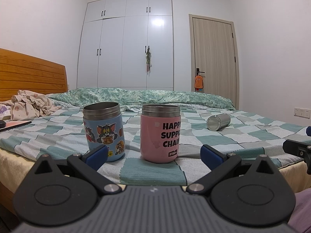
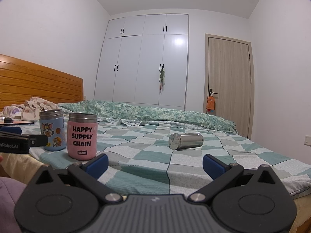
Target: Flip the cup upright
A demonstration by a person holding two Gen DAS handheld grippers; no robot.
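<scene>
A bare steel cup (image 1: 218, 122) lies on its side on the checkered bedspread, to the right and farther back; it also shows in the right wrist view (image 2: 186, 141). A pink cup (image 1: 160, 134) lettered "HAPPY SUPPLY CHAIN" stands upright, as does a blue cartoon cup (image 1: 104, 130). Both show in the right wrist view, the pink cup (image 2: 82, 136) and the blue cup (image 2: 52, 129). My left gripper (image 1: 154, 154) is open and empty, just short of the pink cup. My right gripper (image 2: 155, 164) is open and empty, well short of the steel cup.
The bed (image 1: 243, 136) has a green floral quilt (image 1: 145, 96) along the back, crumpled clothes (image 1: 31, 104) and a flat dark device (image 1: 13, 125) at the left by the wooden headboard (image 1: 31, 73). A white wardrobe (image 1: 128, 42) and a door (image 1: 213, 56) stand behind.
</scene>
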